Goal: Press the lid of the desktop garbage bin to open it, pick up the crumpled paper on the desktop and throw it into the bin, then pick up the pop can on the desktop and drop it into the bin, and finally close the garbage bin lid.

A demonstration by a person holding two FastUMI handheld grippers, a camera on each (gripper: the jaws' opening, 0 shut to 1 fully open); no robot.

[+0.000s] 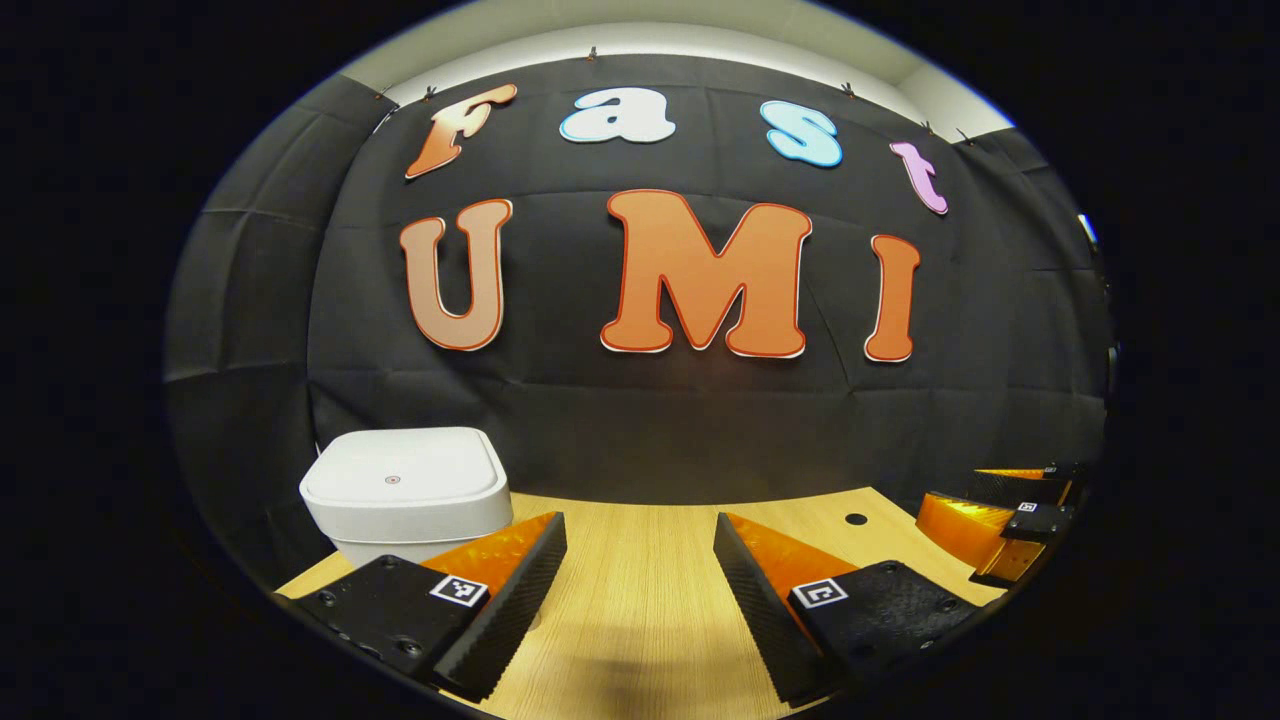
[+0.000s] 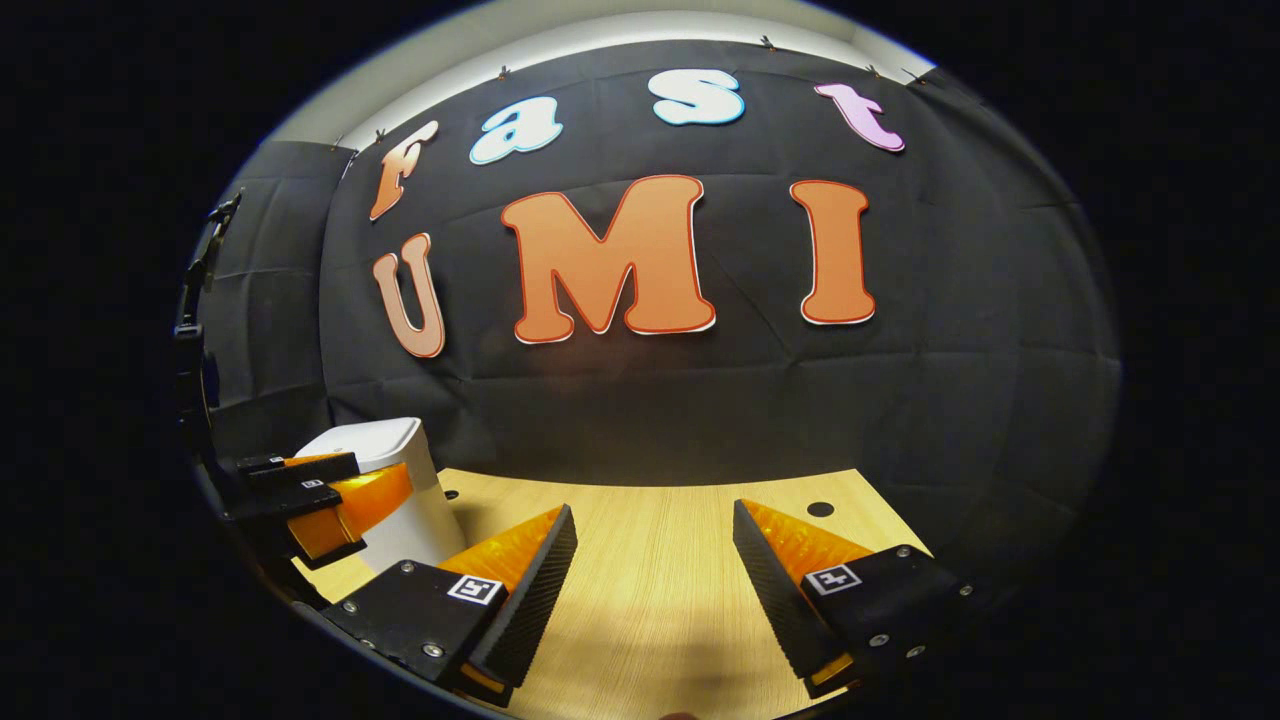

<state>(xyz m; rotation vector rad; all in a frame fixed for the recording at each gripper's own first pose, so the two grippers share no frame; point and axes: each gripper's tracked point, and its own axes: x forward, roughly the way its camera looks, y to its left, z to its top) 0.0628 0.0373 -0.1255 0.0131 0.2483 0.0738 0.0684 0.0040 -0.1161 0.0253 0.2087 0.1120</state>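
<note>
Left tongs (image 1: 640, 590) spread wide, nothing between them, poised low over the light wood-grain counter (image 1: 640, 640) just right of the white rounded-square plastic garbage bin (image 1: 408, 492). Right tongs (image 2: 655, 590) likewise parted and empty, farther right of the bin over bare wood. Seen from the right gripper view, left tongs close beside the bin (image 2: 385, 480), partly across its side; seen from the left gripper view, right tongs (image 1: 1010, 520) well off to the bin's right. Bin standing at the counter's back left by the black cloth wall, lid (image 1: 405, 470) flat and closed, small round mark at its centre. Probably held open and level as a ready stance, left side nearest for the lid press. Crumpled paper and pop can somewhere outside both views. Small dark hole (image 1: 856, 518) in the counter right of the bin.
</note>
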